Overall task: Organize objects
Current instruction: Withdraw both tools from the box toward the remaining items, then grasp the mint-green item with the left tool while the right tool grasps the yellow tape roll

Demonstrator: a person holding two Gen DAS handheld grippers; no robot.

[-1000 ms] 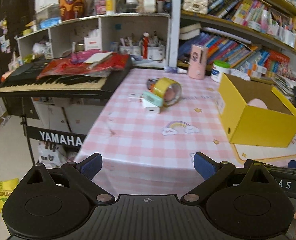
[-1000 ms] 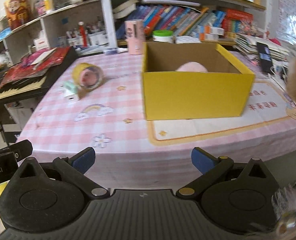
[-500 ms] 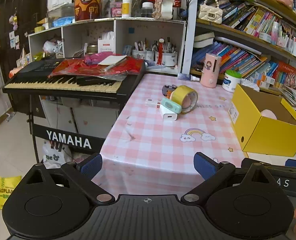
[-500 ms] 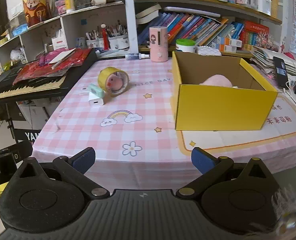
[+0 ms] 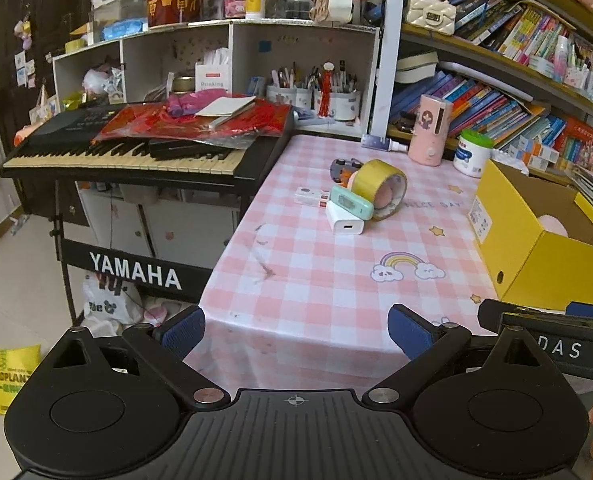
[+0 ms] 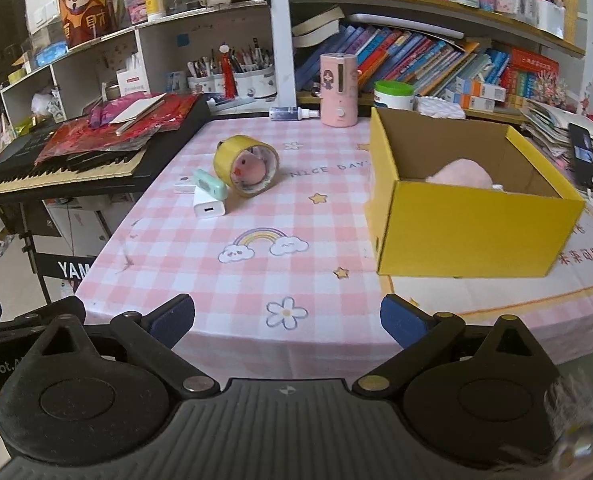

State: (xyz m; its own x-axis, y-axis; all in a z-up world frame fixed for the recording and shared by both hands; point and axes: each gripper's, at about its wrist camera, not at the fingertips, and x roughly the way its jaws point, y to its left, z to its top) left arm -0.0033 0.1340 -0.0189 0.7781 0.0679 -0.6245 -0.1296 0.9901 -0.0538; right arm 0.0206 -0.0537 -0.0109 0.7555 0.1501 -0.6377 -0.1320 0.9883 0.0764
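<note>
A yellow tape roll (image 5: 379, 187) (image 6: 245, 165) lies on its side on the pink checked table with a pink toy inside it. Beside it are a mint green case (image 5: 351, 201) (image 6: 210, 185), a white charger (image 5: 345, 223) (image 6: 208, 205) and a small white stick (image 5: 311, 197). An open yellow box (image 5: 536, 244) (image 6: 468, 216) at the right holds a pink soft thing (image 6: 459, 173). My left gripper (image 5: 296, 325) and right gripper (image 6: 287, 315) are both open and empty, near the table's front edge.
A black keyboard (image 5: 136, 152) with red bags stands left of the table. A pink dispenser (image 6: 338, 90), a white jar (image 6: 393, 96) and a spray bottle (image 6: 292, 112) stand at the back. Bookshelves rise behind. A phone (image 6: 582, 153) lies at the right.
Both grippers have pulled back and up from the table, so more of the table, keyboard and floor shows. Nothing on the table has moved.
</note>
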